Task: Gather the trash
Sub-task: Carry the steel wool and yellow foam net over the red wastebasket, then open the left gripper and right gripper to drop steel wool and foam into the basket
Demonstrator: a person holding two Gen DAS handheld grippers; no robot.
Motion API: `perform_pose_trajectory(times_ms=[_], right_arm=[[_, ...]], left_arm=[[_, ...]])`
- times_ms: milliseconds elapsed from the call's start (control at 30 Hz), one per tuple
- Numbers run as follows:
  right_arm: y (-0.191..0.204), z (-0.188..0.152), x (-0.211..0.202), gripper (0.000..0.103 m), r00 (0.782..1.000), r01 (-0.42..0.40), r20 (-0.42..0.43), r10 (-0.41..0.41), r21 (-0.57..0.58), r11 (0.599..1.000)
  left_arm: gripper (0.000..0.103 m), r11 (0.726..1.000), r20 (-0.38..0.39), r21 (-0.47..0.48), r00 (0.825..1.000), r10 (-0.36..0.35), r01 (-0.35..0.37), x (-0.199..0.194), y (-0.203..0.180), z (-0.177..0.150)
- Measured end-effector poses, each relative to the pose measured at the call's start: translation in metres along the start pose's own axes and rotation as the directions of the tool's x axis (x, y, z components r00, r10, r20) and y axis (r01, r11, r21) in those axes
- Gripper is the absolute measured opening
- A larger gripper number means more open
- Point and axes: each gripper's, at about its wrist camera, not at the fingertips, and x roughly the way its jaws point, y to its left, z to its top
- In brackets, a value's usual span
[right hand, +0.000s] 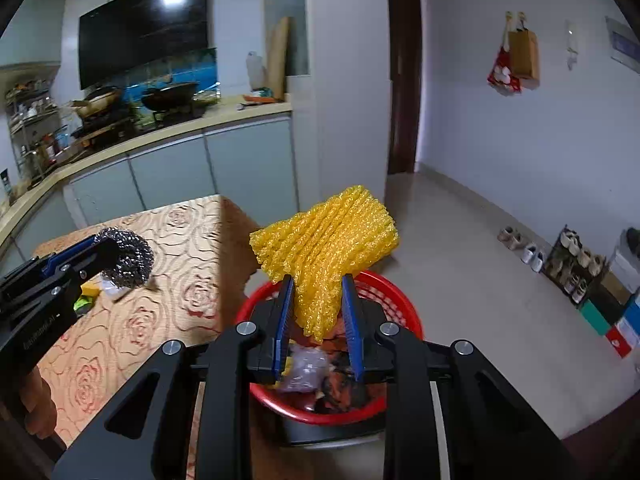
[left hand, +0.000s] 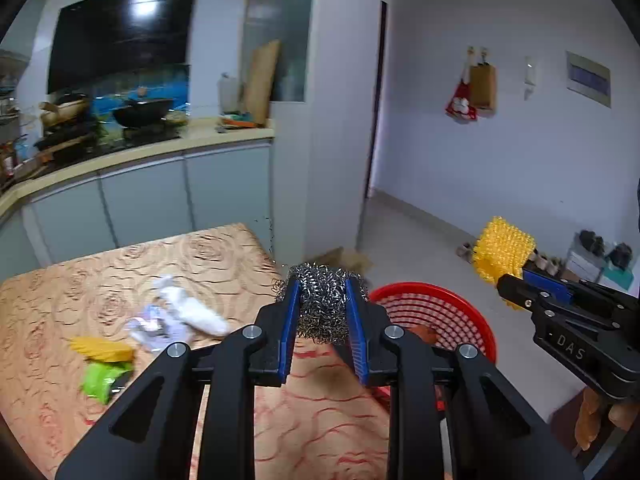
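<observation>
My left gripper is shut on a steel wool scourer and hangs over the table's right end, close to a red basket. In the right wrist view that left gripper enters from the left with the steel wool scourer. My right gripper is shut on a yellow foam net, held above the red basket, which holds several wrappers. The left wrist view shows the right gripper with the yellow foam net. On the table lie a white tissue, a yellow wrapper and a green wrapper.
The table has a rose-patterned cloth. Behind it runs a kitchen counter with pans and a range hood. A white pillar and a doorway stand beyond. Shoes and a rack line the right wall on the tiled floor.
</observation>
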Motion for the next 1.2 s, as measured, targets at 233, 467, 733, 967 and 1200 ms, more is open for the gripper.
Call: perform_pose_trajectory(times_ms=[233,467,733,967,1200], right_arm=[[-0.024,-0.011,0.022,0.024,0.998,0.033,-0.055,-0.032,0.017,0.999],[-0.036,-0.021,0.042,0.024,0.993,0.055,-0.105,-0.052,0.024,0.998],[-0.038,-0.028,0.062,0.025,0.988,0.049,-0.145,-0.045,0.023,0.999],[-0.037,-0.039,0.076,0.037,0.982,0.022,-0.19,-0.017,0.02,1.0],[-0.041,-0.043,0.078,0.046,0.98,0.002,-0.198,0.005,0.031,1.0]], left_arm=[[0.022,0.994,-0.066,0.034,0.993,-0.1,0.102,0.038,-0.028,-0.006],[0.022,0.99,-0.117,0.036,0.985,-0.129,0.134,0.068,-0.039,-0.012],[0.025,0.988,-0.153,0.038,0.978,-0.143,0.15,0.089,-0.044,-0.023],[0.036,0.984,-0.172,0.028,0.971,-0.167,0.174,0.098,-0.044,-0.026],[0.051,0.983,-0.164,0.025,0.97,-0.178,0.184,0.097,-0.046,-0.024]])
